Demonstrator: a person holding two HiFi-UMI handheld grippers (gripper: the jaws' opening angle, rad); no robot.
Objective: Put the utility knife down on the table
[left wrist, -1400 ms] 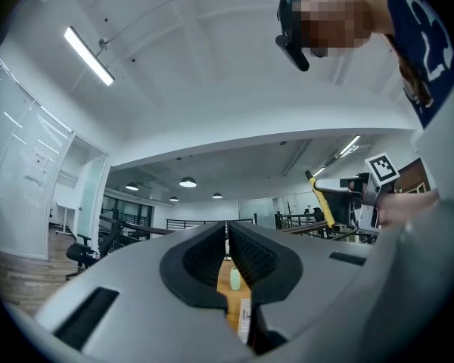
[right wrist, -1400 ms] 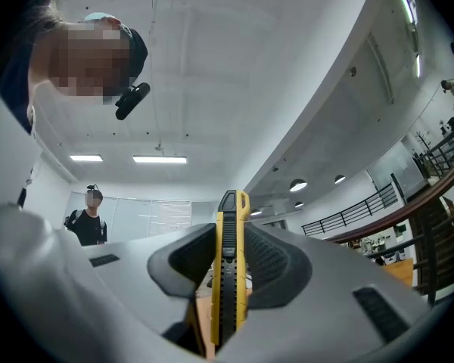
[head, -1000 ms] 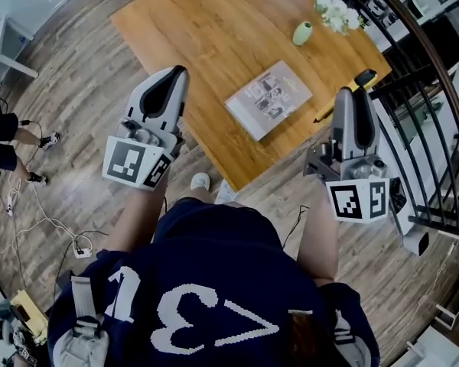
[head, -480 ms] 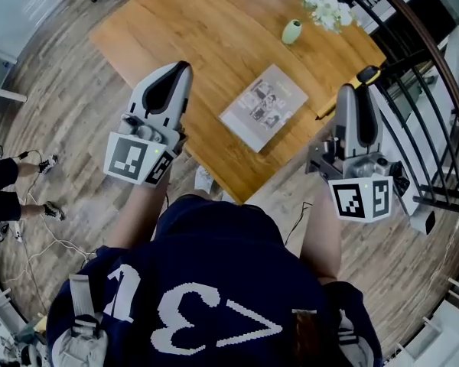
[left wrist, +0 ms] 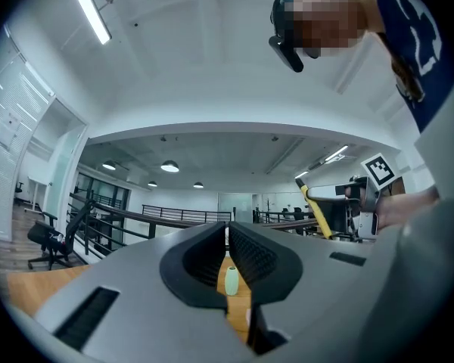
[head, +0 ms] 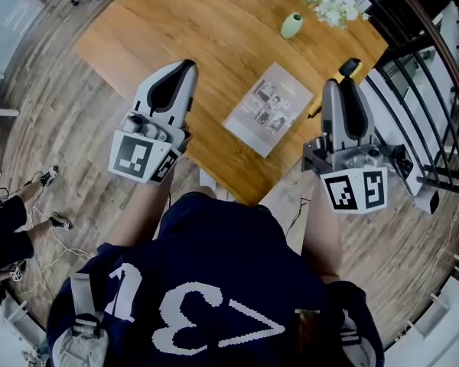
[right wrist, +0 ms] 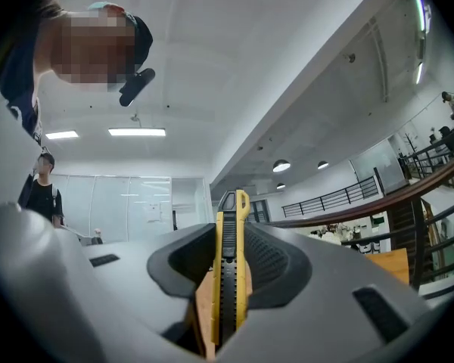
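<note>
The yellow and black utility knife (right wrist: 230, 267) stands upright between the jaws of my right gripper (right wrist: 231, 237), which is shut on it. In the head view the knife's end (head: 350, 68) pokes out past the right gripper (head: 339, 88), which hangs at the right edge of the wooden table (head: 206, 37). My left gripper (head: 186, 67) hovers over the table's near left part. Its jaws (left wrist: 228, 233) are shut with nothing between them. The left gripper view also catches the knife (left wrist: 315, 209) off to the right.
A magazine (head: 269, 107) lies on the table between the grippers. A pale green vase (head: 291, 25) and white flowers (head: 329, 2) stand at the far right corner. A black railing (head: 421, 90) runs along the right. Cables (head: 42, 262) lie on the floor at left.
My right gripper with the knife has drifted a little left, toward the table's edge. The left gripper has shifted slightly right. The view has swung over the table.
</note>
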